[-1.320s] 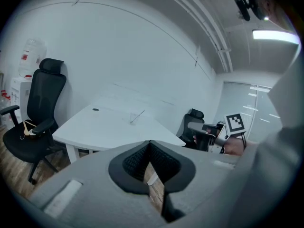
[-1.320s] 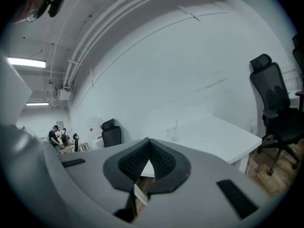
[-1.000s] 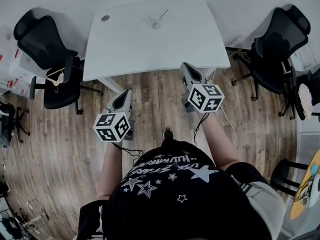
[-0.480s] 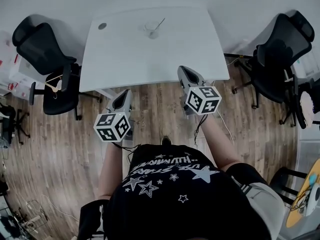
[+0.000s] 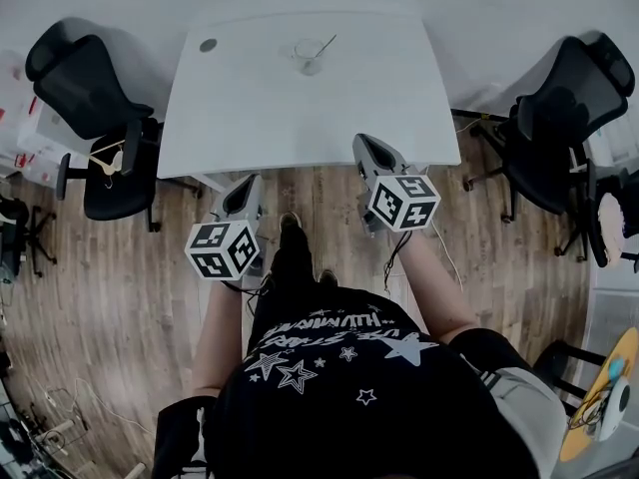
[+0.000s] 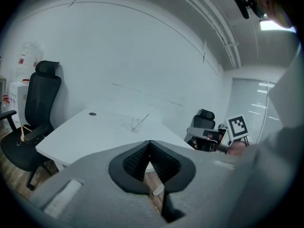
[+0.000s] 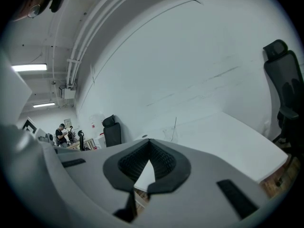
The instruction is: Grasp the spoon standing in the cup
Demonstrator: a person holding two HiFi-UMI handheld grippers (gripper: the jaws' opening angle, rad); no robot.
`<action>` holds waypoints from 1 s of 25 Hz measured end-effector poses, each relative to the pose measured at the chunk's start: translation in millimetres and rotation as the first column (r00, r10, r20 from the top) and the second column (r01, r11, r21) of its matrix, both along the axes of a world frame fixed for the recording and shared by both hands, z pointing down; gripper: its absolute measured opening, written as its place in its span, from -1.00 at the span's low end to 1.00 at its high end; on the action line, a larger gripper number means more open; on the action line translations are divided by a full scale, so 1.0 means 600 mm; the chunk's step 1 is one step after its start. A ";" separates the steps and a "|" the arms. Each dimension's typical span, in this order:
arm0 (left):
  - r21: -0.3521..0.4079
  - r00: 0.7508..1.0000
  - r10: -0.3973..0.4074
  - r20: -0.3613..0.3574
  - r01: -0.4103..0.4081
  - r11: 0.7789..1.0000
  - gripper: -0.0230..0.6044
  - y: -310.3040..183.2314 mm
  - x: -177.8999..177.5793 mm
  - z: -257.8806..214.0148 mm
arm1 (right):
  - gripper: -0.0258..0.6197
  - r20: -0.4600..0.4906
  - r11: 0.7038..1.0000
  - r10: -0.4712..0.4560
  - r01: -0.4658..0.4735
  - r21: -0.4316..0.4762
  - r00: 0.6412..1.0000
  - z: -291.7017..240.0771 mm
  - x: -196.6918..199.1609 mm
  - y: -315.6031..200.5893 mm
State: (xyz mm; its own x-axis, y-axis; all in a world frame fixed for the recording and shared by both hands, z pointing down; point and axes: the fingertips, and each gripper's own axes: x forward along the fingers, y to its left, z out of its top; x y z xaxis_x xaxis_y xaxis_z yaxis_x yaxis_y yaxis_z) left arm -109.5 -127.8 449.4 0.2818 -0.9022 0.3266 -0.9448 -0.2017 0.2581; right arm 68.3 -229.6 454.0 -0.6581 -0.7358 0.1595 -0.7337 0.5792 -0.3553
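A clear cup [image 5: 308, 60] stands far back on the white table [image 5: 260, 118], with a thin spoon [image 5: 322, 45] leaning out of it to the right. My left gripper [image 5: 247, 186] hangs over the wooden floor just short of the table's near edge, shut and empty. My right gripper [image 5: 365, 145] reaches the near edge, also shut with nothing in it. In the left gripper view the cup [image 6: 135, 125] and spoon [image 6: 141, 121] lie well beyond the shut left gripper [image 6: 149, 141]. In the right gripper view the spoon [image 7: 175, 127] stands far past the shut right gripper [image 7: 149, 140].
A black office chair [image 5: 95, 118] stands left of the table and another chair [image 5: 559, 118] to the right. A round dark grommet [image 5: 208, 45] sits in the table's far left corner. The person's leg [image 5: 292, 252] is between the grippers, over a wooden floor [image 5: 130, 267].
The person has stepped toward the table, and a leg now shows between the grippers. Both grippers have come nearer the table's near edge. Both stay shut.
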 end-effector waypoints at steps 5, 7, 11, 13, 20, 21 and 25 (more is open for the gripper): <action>0.014 1.000 0.014 0.000 -0.014 1.000 -0.91 -0.034 -0.009 -0.003 | -0.89 -0.003 1.000 0.023 -0.023 0.005 1.000 -0.002 0.000 -0.026; 0.020 1.000 0.023 -0.006 -0.023 1.000 -0.91 -0.055 -0.012 -0.005 | -0.89 -0.009 1.000 0.029 -0.029 0.006 1.000 -0.003 -0.002 -0.040; 0.024 0.999 0.033 -0.017 -0.032 0.999 -0.91 -0.104 -0.027 -0.004 | -0.89 -0.019 0.999 0.048 -0.048 0.007 0.999 -0.004 -0.010 -0.083; 0.025 0.999 0.039 -0.022 -0.038 0.999 -0.91 -0.131 -0.036 -0.001 | -0.89 -0.022 0.998 0.061 -0.061 0.006 0.998 -0.002 -0.014 -0.110; 0.007 0.997 0.074 -0.038 -0.074 0.997 -0.91 -0.240 -0.070 0.012 | -0.89 -0.033 0.994 0.111 -0.112 -0.015 0.993 0.010 -0.038 -0.214; 0.005 0.996 0.081 -0.037 -0.080 0.997 -0.91 -0.258 -0.075 0.013 | -0.89 -0.034 0.993 0.118 -0.119 -0.018 0.992 0.011 -0.041 -0.229; -0.002 0.994 0.101 -0.038 -0.102 0.995 -0.91 -0.322 -0.089 0.012 | -0.89 -0.042 0.989 0.143 -0.144 -0.028 0.989 0.016 -0.051 -0.284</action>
State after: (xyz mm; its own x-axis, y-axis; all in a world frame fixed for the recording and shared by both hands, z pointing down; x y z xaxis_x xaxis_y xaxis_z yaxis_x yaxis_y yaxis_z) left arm -162.9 -320.9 456.9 0.3839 -0.8669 0.3179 -0.9092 -0.2949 0.2938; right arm 37.5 -400.2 463.8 -0.5387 -0.8164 0.2080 -0.8224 0.4560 -0.3402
